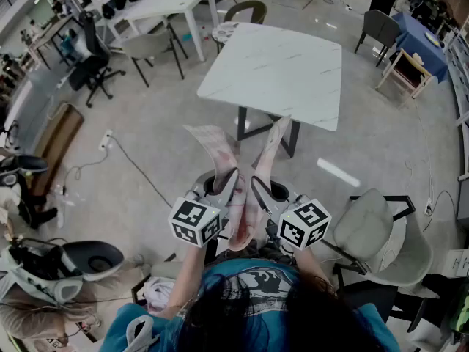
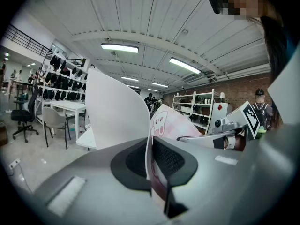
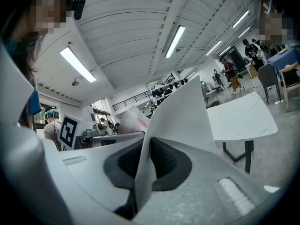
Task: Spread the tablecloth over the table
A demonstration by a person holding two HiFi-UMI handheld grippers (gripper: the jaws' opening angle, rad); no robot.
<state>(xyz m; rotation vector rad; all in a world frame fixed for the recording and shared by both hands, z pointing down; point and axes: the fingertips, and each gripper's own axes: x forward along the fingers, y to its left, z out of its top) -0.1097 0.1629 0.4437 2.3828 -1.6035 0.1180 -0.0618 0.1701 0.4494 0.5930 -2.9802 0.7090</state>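
Observation:
A folded tablecloth [image 1: 242, 196], white on one side and pink-patterned on the other, hangs between my two grippers, held in front of the person. My left gripper [image 1: 229, 183] is shut on one corner, whose flap [image 2: 117, 111] sticks up past the jaws. My right gripper [image 1: 260, 185] is shut on another corner, with its flap [image 3: 180, 118] standing up likewise. The white marble-look table [image 1: 275, 72] stands bare ahead, a short way beyond the grippers; it also shows in the right gripper view as the table [image 3: 243, 116].
A beige chair [image 1: 374, 233] stands at the right, close to the person. A cable [image 1: 132, 167] runs over the floor at the left. Another white table [image 1: 157, 4] and grey chair [image 1: 150, 48] stand at the far left. A dark chair [image 1: 248, 9] sits behind the marble table.

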